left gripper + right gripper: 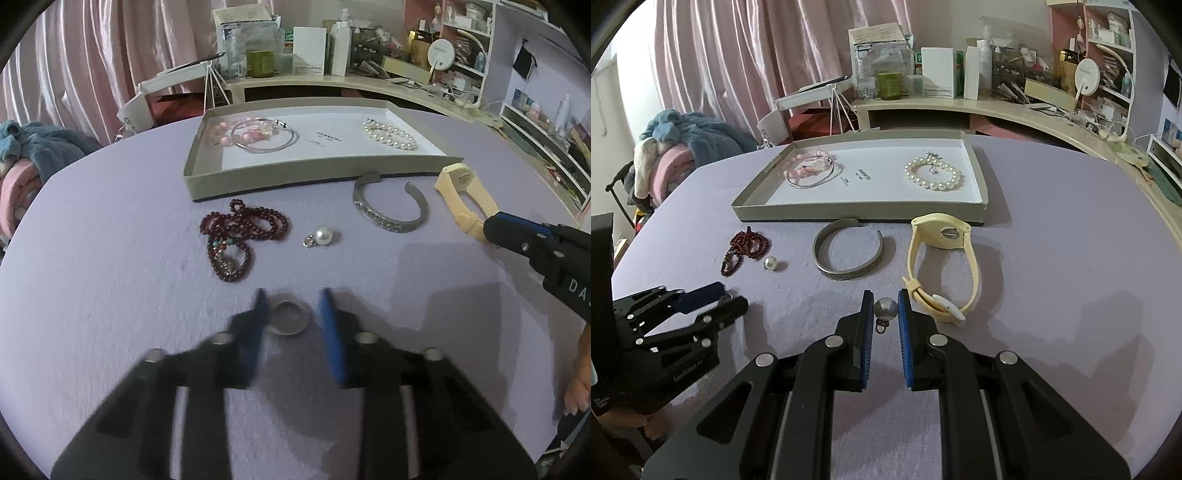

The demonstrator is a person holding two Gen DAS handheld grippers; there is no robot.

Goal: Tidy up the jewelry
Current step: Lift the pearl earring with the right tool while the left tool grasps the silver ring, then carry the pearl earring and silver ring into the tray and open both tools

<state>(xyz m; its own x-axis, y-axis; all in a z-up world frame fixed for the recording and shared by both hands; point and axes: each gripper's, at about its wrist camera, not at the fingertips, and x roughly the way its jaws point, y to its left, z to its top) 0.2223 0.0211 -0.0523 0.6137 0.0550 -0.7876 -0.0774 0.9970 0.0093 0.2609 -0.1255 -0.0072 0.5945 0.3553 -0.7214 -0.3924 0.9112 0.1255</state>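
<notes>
My left gripper (291,314) open, ring (289,318) on cloth (110,295) between fingers, untouched. My right gripper (885,308) open around grey pearl (885,308), small gaps each side. Tray (798,216) beyond.

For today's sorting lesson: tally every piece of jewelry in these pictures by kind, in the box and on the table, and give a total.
Bracelets and bangles: 5 (pink beads, silver bangle, white pearls, dark red beads, grey cuff)
Loose pearl pendants: 2 (white, grey)
Rings: 1
Watches: 1
Total: 9
</notes>
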